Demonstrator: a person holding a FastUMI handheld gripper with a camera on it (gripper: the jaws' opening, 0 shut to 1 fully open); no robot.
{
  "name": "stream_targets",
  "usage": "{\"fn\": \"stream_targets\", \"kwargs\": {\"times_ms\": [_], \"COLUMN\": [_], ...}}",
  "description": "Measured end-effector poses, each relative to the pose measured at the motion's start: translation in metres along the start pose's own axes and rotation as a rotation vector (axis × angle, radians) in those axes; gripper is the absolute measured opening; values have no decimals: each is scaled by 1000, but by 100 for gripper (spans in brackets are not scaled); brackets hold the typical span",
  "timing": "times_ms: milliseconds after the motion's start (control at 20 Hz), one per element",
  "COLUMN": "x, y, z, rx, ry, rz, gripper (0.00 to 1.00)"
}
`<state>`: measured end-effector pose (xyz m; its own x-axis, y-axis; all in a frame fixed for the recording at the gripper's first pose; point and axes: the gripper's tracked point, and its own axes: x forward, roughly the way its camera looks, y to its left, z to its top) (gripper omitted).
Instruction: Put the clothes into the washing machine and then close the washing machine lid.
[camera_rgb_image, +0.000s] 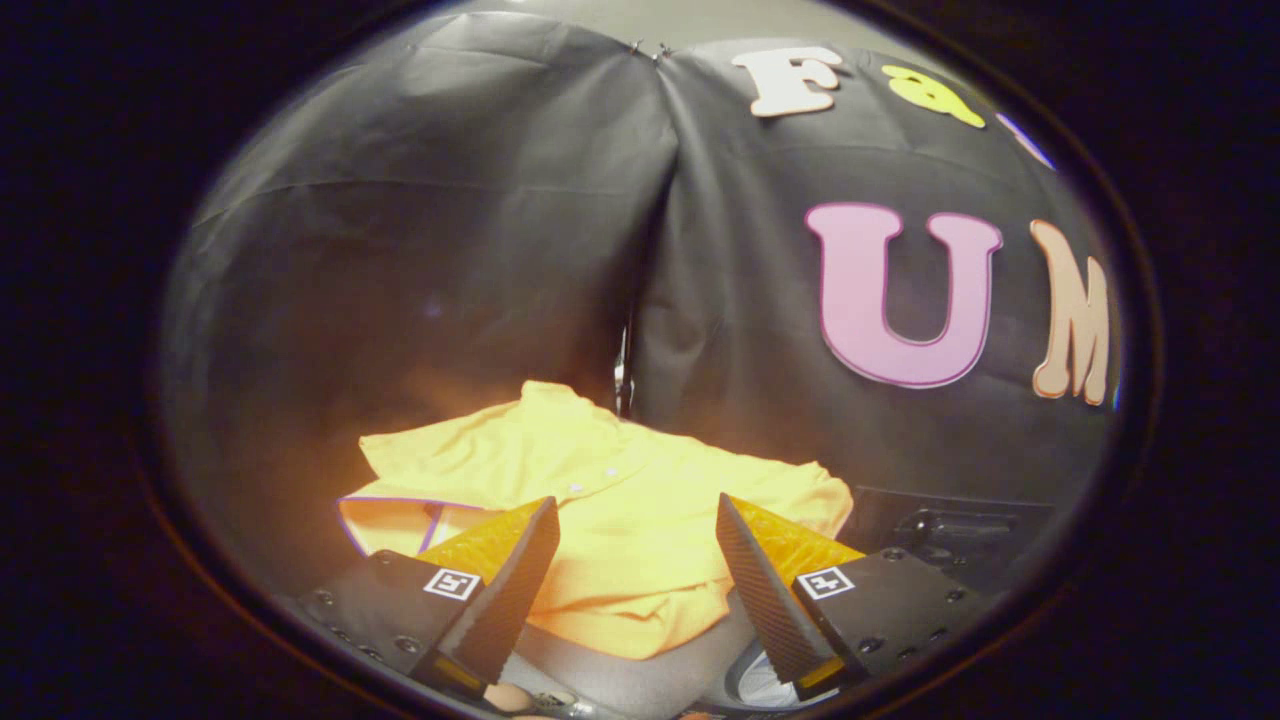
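Note:
An orange shirt with small buttons and a purple-edged sleeve lies crumpled just ahead of my gripper, spread over a dark surface. My two fingers stand wide apart, open, one on each side of the shirt's near part, and neither presses on the cloth. The shirt's near hem hangs over a grey curved edge below the fingers. A pale round opening shows under the right finger; I cannot tell if it is part of the washing machine.
The black cloth wall rises close behind the shirt, with a seam at its middle. A dark panel with knobs sits to the right of the shirt, beyond the right finger.

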<state>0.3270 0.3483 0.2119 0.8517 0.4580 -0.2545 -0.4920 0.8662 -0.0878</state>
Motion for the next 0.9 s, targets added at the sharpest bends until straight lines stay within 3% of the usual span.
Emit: {"fn": "stream_targets", "kwargs": {"times_ms": [150, 400, 650, 900], "x": [22, 23, 30, 20], "y": [-1, 2, -13, -24], "z": [-21, -31, -26, -29], "rx": [16, 44, 6, 33], "ry": [122, 185, 185, 206], "rz": [-15, -6, -94, -119], "gripper": [99, 97, 11, 10]}}
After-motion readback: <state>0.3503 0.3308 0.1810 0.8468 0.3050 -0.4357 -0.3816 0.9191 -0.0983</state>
